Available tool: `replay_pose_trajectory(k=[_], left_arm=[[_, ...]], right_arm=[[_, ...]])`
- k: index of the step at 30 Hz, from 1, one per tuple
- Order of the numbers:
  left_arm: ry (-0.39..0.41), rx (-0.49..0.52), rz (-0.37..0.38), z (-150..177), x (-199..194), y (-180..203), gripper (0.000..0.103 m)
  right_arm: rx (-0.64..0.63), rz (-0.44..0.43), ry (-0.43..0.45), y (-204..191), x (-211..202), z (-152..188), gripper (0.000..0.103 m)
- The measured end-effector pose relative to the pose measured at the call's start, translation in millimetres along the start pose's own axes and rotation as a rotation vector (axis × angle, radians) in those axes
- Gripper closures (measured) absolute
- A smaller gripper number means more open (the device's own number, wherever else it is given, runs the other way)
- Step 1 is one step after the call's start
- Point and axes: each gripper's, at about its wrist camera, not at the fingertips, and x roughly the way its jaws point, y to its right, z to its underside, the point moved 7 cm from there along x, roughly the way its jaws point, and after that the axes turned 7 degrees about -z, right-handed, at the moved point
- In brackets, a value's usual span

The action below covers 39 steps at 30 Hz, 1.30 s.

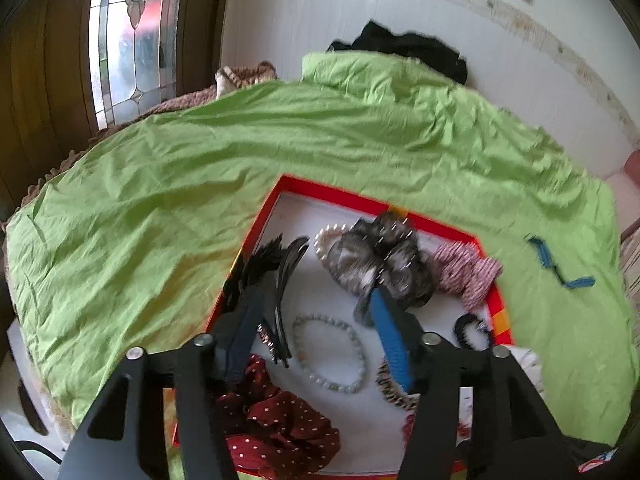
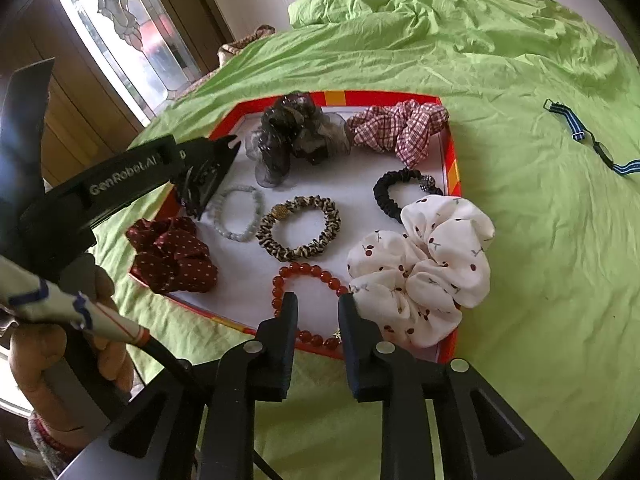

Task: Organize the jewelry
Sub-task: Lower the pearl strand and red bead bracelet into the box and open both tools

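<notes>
Hovering: left claw [image 1: 316, 316] wide over tray [image 1: 400, 208] | right claw [image 2: 318, 304] narrow, empty | risk: snagging black hair clip [image 1: 286, 288]

Wrinkled matt green cloth sheet [image 2: 480, 60]; glossy red bead bracelet [image 2: 304, 276]; satin cherry scrunchie [image 2: 424, 268].

My left wrist camera sits low and close over the red-rimmed tray [image 1: 344, 196], facing the far wall. My right camera looks down from farther back; both share that tray [image 2: 450, 168].
</notes>
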Motion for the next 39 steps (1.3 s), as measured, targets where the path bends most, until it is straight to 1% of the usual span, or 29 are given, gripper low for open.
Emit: replay_pose_trajectory(k=[3,4,5,6,8,9,11,14,22,28,32,34,36,38,39], left_arm=[[0.03,-0.038,0.033,-3.5,-8.7,-3.3,0.041],[0.034,-0.046,0.035,-4.7,-10.1,-2.7,0.041],[0.04,-0.06,0.034,-5.5,-11.7,-5.1,0.041],[0.045,-0.071,0.031,-5.8,-12.7,-6.9,0.041],[0.052,-0.1,0.021,-6.8,-14.4,-12.9,0.04],[0.052,-0.11,0.018,-6.9,-14.7,-15.0,0.04],[0.049,-0.134,0.02,-6.8,-14.5,-19.1,0.04],[0.049,-0.149,0.016,-6.0,-14.4,-21.6,0.04],[0.058,-0.138,0.003,-6.5,-14.5,-21.0,0.04],[0.057,-0.142,0.002,-8.3,-11.9,-23.6,0.04],[0.059,-0.138,-0.003,-9.2,-10.9,-22.7,0.04],[0.072,-0.129,-0.022,-9.6,-12.9,-21.5,0.04],[0.099,-0.116,-0.054,-10.3,-17.1,-19.3,0.04],[0.149,-0.099,-0.109,-9.8,-29.3,-18.9,0.04],[0.167,-0.096,-0.129,-9.3,-36.4,-18.9,0.039]], right_arm=[[-0.009,-0.011,0.034,-1.3,-14.8,-0.6,0.078],[-0.012,-0.011,0.045,-1.2,-19.6,-1.0,0.077],[-0.017,-0.009,0.059,-0.1,-25.4,-1.6,0.073],[-0.024,0.001,0.077,2.0,-33.6,-1.6,0.07],[-0.039,0.028,0.098,6.9,-43.5,-1.7,0.07],[-0.051,0.056,0.106,11.3,-48.4,-0.4,0.07],[-0.061,0.096,0.099,18.6,-50.2,1.7,0.07],[-0.051,0.127,0.074,30.1,-44.3,3.8,0.071],[-0.036,0.133,-0.003,40.4,1.3,-7.5,0.071],[-0.006,0.114,-0.036,44.6,22.4,-15.2,0.071],[0.01,0.071,-0.041,42.2,16.8,-10.5,0.071],[0.025,0.038,-0.039,40.5,10.7,-6.7,0.071],[0.031,0.019,-0.012,37.7,-2.1,-4.3,0.071],[0.029,0.009,0.039,34.0,-22.2,-3.0,0.07],[0.022,0.009,0.073,31.9,-36.7,-1.2,0.068]])
